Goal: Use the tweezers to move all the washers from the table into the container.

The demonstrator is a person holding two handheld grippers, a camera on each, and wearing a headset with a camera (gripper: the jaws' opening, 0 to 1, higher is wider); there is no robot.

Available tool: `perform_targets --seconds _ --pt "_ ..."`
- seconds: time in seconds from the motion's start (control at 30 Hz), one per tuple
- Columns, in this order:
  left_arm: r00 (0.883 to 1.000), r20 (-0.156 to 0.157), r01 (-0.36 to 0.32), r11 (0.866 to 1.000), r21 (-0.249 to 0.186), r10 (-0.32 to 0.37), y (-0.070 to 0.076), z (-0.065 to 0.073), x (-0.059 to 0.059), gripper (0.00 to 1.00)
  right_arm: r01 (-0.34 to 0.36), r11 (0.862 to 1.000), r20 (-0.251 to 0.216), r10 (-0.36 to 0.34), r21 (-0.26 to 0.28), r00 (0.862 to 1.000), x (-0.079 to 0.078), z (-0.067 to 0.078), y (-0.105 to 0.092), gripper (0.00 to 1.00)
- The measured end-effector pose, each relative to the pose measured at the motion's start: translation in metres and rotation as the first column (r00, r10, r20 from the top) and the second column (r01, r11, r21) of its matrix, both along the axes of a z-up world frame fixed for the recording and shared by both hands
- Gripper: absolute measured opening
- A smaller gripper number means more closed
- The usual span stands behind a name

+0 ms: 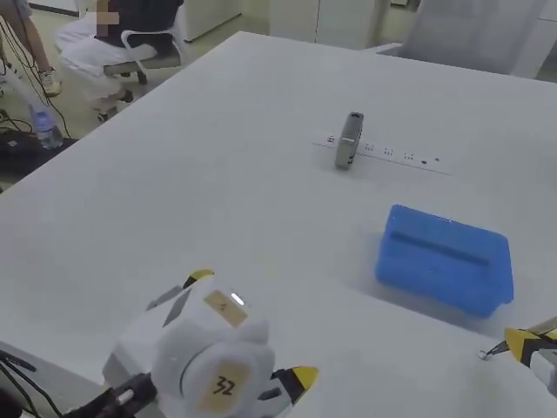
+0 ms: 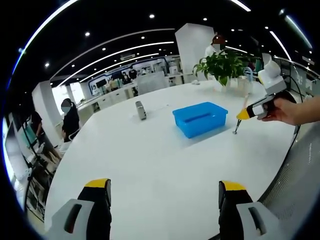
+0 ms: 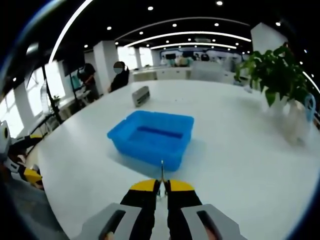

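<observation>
A blue rectangular container (image 1: 444, 261) stands open-topped on the white table (image 1: 218, 174). It also lies ahead of both grippers (image 2: 200, 118) (image 3: 152, 136). My right gripper (image 3: 161, 186) is shut on thin metal tweezers (image 3: 161, 172) that point at the container's near wall. In the head view the right gripper (image 1: 522, 341) sits at the lower right edge, its tweezers tip just above the table beside the container. My left gripper (image 2: 163, 189) hovers open and holds nothing, low at the table's near edge (image 1: 252, 329).
A small grey device (image 1: 350, 139) rests on a row of table sockets (image 1: 392, 155) beyond the container. A potted plant (image 3: 277, 75) stands at the table's right end. A seated person (image 1: 113, 35) and a water bottle (image 1: 43, 126) are off the far left corner.
</observation>
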State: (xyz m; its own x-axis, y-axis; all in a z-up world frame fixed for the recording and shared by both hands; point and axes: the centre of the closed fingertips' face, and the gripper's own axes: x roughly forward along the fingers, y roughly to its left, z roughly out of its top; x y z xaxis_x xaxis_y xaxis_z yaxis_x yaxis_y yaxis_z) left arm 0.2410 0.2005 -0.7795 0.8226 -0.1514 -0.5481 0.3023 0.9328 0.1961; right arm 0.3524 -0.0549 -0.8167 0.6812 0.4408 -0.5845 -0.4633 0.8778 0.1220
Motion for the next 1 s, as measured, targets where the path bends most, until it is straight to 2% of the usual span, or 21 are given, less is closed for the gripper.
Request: perform_targets --seconds 0.17,0.53,0.83,1.0 --pt "1.000 -0.002 0.001 1.000 0.001 -0.001 -0.0002 0.0000 -0.0002 0.91 0.007 1.000 -0.008 -0.007 0.009 1.000 0.0024 0.0004 -0.0013 0.04" --pt "1.000 -0.004 -0.003 1.000 0.004 0.003 0.0008 -0.0006 0.0000 0.91 -0.015 1.000 -0.005 0.015 -0.007 1.000 -0.0010 0.0000 0.0044 0.04" --pt "1.000 -0.002 -0.004 1.000 0.003 0.004 0.0013 -0.0005 0.0003 0.90 -0.035 0.999 0.006 0.035 -0.032 0.999 -0.0036 -0.0038 0.0058 0.04" --pt "1.000 0.000 -0.005 1.000 0.003 0.005 0.0015 -0.0004 0.0001 0.90 -0.052 0.996 0.018 0.053 -0.076 0.998 -0.0063 -0.0063 0.0036 0.03"
